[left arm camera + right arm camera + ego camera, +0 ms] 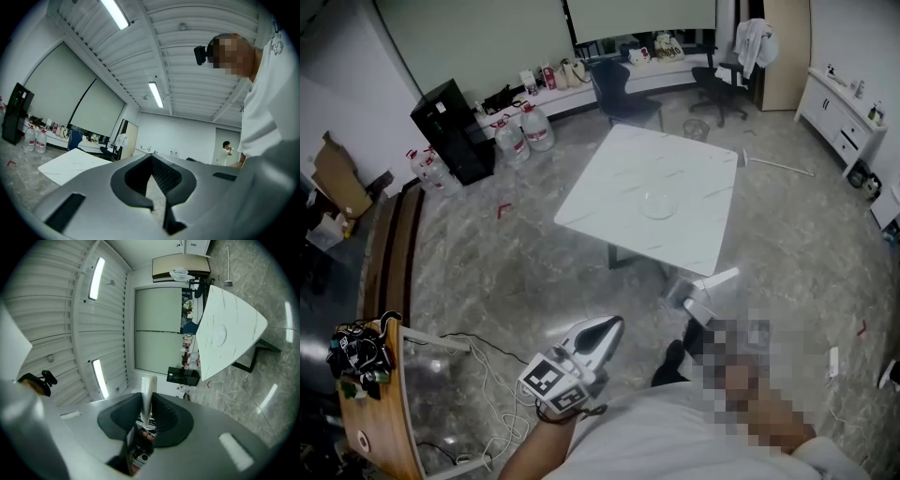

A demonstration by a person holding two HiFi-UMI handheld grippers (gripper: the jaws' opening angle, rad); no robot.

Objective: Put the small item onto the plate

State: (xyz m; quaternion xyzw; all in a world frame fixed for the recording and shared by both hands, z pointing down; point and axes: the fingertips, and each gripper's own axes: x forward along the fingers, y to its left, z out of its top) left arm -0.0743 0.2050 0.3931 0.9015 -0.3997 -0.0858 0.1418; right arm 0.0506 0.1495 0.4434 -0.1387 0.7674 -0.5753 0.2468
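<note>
A white square table (pixel 652 192) stands in the middle of the room with a clear glass plate (pixel 657 203) on it. My left gripper (pixel 614 326) hangs low near my body, well short of the table. In the left gripper view, the left gripper (pixel 151 159) points up toward the ceiling, its jaws shut with nothing between them. My right gripper (pixel 147 401) is shut on a small white block (pixel 148 389) that sticks out past the tips. From it, the table (pixel 234 329) and plate (pixel 219 335) lie far off. In the head view the right gripper is hidden.
A black cabinet (pixel 450 127) and water bottles (pixel 525 131) stand at the far left. Office chairs (pixel 623 89) sit behind the table, and a white sideboard (pixel 844 117) stands at the right. A wooden bench (pixel 384 272) and floor cables (pixel 497 375) are at my left. A person (pixel 228 149) stands far off.
</note>
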